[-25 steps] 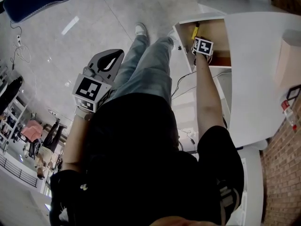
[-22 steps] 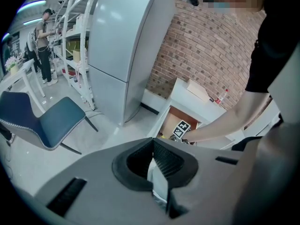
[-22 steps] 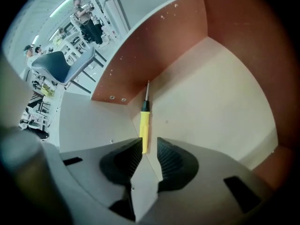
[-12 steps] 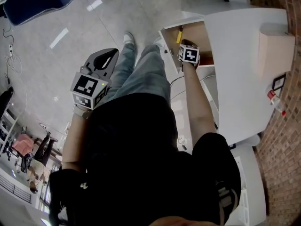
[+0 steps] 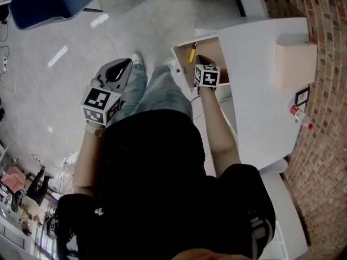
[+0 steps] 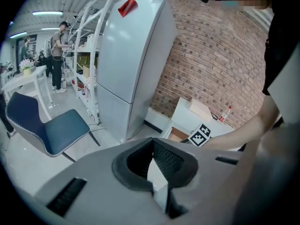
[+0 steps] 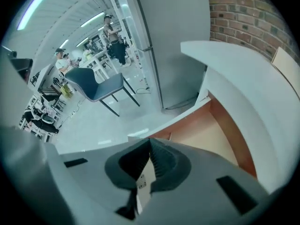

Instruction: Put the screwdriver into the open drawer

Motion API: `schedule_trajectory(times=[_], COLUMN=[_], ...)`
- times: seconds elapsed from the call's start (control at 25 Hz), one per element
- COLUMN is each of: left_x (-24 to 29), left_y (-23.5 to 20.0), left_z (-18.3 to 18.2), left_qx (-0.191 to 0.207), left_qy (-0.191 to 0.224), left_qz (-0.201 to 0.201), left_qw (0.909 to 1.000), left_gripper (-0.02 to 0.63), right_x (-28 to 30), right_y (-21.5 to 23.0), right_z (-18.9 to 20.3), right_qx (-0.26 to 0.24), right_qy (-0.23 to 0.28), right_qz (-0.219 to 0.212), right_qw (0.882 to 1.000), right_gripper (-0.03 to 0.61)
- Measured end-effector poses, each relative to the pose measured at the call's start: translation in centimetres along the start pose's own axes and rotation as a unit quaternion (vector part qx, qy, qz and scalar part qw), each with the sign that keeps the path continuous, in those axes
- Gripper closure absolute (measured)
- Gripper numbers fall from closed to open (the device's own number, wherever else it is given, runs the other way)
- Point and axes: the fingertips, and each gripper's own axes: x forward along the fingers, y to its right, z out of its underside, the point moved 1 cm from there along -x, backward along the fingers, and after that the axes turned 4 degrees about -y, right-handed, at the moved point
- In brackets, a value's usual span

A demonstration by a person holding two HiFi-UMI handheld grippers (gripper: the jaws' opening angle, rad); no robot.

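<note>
The screwdriver (image 5: 192, 52) already lies in the drawer (image 5: 212, 50), near the upper left corner of its wooden floor in the head view. It touches neither gripper, so the task looks as good as done.

The right gripper (image 5: 202, 62) hangs over the drawer just right of the screwdriver. Its jaws have just closed, pads together with nothing between them. The left gripper (image 5: 123, 67) sits at centre left of the head view beside the person's leg (image 5: 162, 91), well apart from the drawer, and its jaws are also together and empty.

The main risk, as I judge it, is on the way out. The right gripper is close under the edge of the desk (image 5: 260, 91), which covers the right part of the drawer. A careless lift could catch that edge or the drawer wall and jolt the drawer. A jolt could roll the screwdriver across the smooth floor, though the walls should keep it inside. A sideways sweep to the left could knock it directly.

The screwdriver shows as a short yellow handle with a thin dark shaft, lying slanted. It is too small here to make out the tip. The right gripper view shows only bare drawer floor, not the tool.
</note>
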Motion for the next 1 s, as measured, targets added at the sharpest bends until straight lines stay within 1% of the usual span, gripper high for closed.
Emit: schedule_trajectory(times=[0.16, 0.44, 0.64, 1.0], left_x=[0.2, -0.2, -0.6, -3.7], left_y=[-0.8, -1.5, -2.1, -3.2], left_z=[-1.2, -3.3, -5.2, -10.0], left_qx=[-0.005, -0.016, -0.011, 0.003], left_qy=[0.013, 0.055, 0.080, 0.141], left_qz=[-0.002, 0.004, 0.008, 0.014], left_qw=[0.9999, 0.9983, 0.9967, 0.9899], left_gripper=[0.609, 0.610, 0.611, 0.611], right_x=[-2.7, -9.6, -14.4, -22.4], right_y=[-1.9, -4.8, -6.8, -10.2], right_z=[-2.8, -9.3, -13.6, -19.3], right_qx=[-0.003, -0.031, -0.058, -0.097], right_qy=[0.030, 0.109, 0.165, 0.246], right_qz=[-0.019, -0.040, -0.058, -0.062], right_qw=[0.999, 0.993, 0.983, 0.962], right_gripper=[0.568, 0.569, 0.569, 0.569])
